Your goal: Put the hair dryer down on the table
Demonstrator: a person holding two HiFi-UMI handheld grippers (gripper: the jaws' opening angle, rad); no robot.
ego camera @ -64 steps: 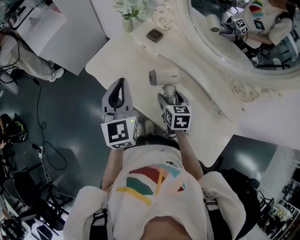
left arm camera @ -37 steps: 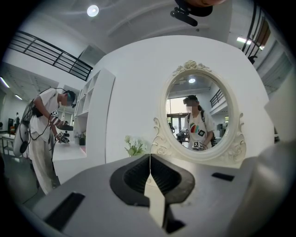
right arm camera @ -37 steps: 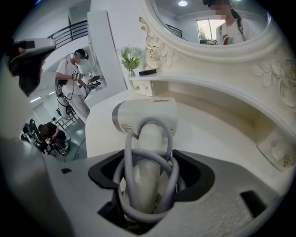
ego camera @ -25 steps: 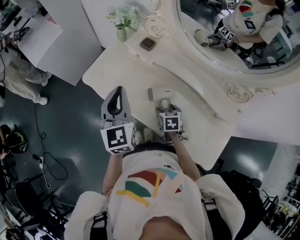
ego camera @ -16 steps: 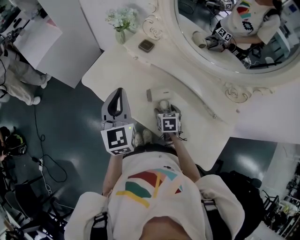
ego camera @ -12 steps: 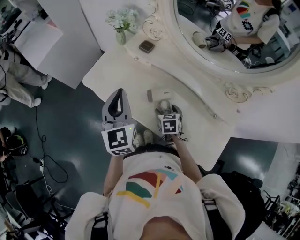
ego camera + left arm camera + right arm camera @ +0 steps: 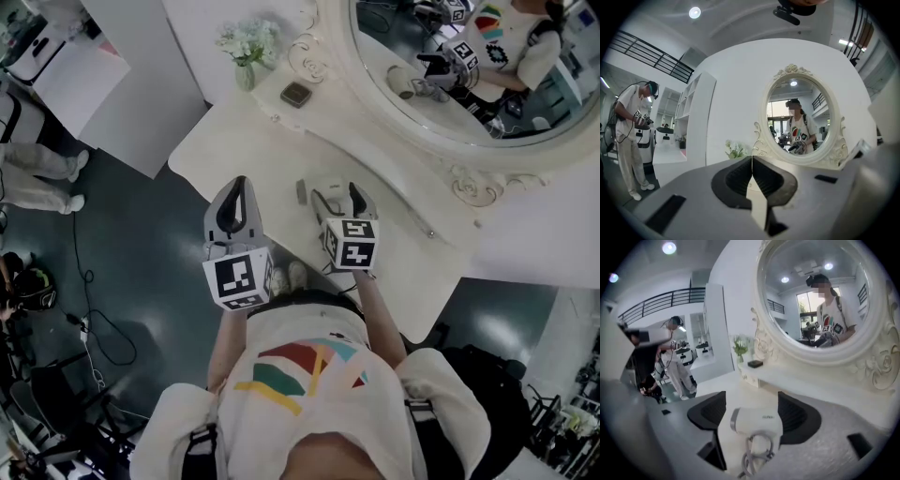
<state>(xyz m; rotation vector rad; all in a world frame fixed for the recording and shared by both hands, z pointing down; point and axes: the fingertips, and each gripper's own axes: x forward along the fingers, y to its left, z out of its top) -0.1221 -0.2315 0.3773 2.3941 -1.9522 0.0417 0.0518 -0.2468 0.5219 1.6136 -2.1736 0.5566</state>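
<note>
Hair dryer (image 7: 757, 420) lies on the table (image 7: 244, 141) below right gripper's (image 7: 337, 195) wide, just-opened fingers; left gripper's (image 7: 237, 183) fingers together.

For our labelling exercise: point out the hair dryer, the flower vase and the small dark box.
hair dryer (image 7: 759, 423): right gripper view, white body.
flower vase (image 7: 245, 77): head view, vase body.
small dark box (image 7: 296, 94): head view, top face.

Your right tongs (image 7: 338, 195) just opened off the hair dryer (image 7: 757, 422) and lifted. It now lies on the counter (image 7: 253, 141), at their 12 o'clock.
</note>
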